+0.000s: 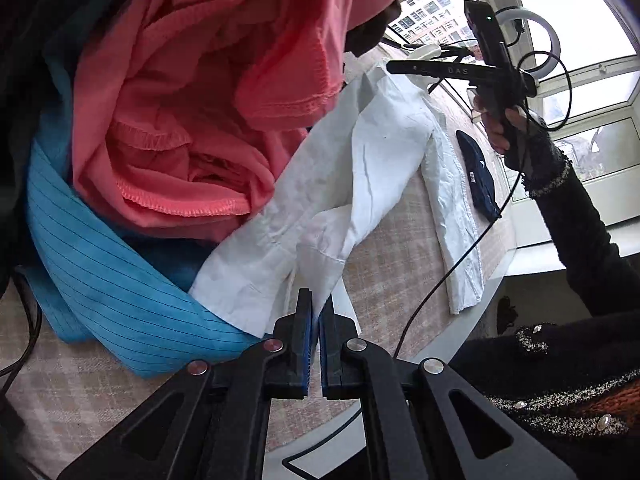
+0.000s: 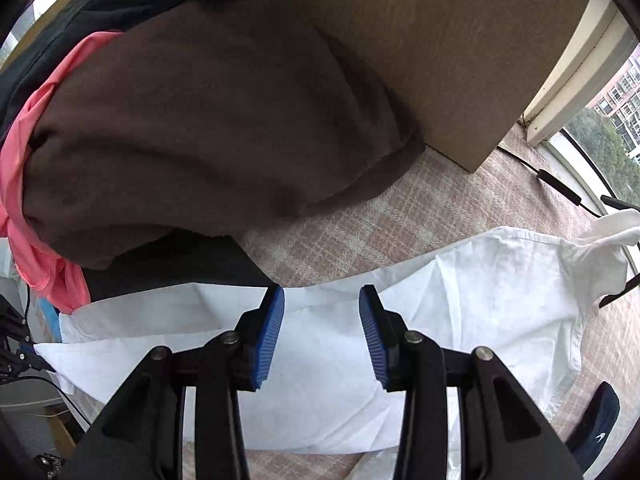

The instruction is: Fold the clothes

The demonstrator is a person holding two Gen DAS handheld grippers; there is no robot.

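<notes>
The white shirt (image 1: 384, 168) lies spread out on the checked cloth (image 1: 384, 280) that covers the table, with one side tucked under a big heap of other clothes; the left gripper (image 1: 316, 316) has its two blue pads pressed together on a thin bit of the shirt's cuff, so it is pinching the shirt; the right gripper (image 2: 322, 324) hangs just above the middle of the shirt with its blue pads spread wide and nothing between them (in the left view it shows up high in the air, held in the person's right hand (image 1: 496, 128)). The heap is close; a pink top (image 1: 192, 92) and a blue striped top (image 1: 108, 256) sit right against the shirt, and a brown top (image 2: 192, 120) leans over from behind. Here is what could go wrong, I think: if the left gripper pulls the sleeve across, the part stuck under the heap may drag the pink top along or stop the shirt from moving; the pinch is only on a small edge, so the cloth could slip out; the shirt is wrinkly, so a fold made now may come out crooked; the black cable (image 1: 452, 268) lies across the shirt's far side and could catch on it; a small dark blue thing (image 1: 478, 176) lies just beside the shirt and could get swept along.
</notes>
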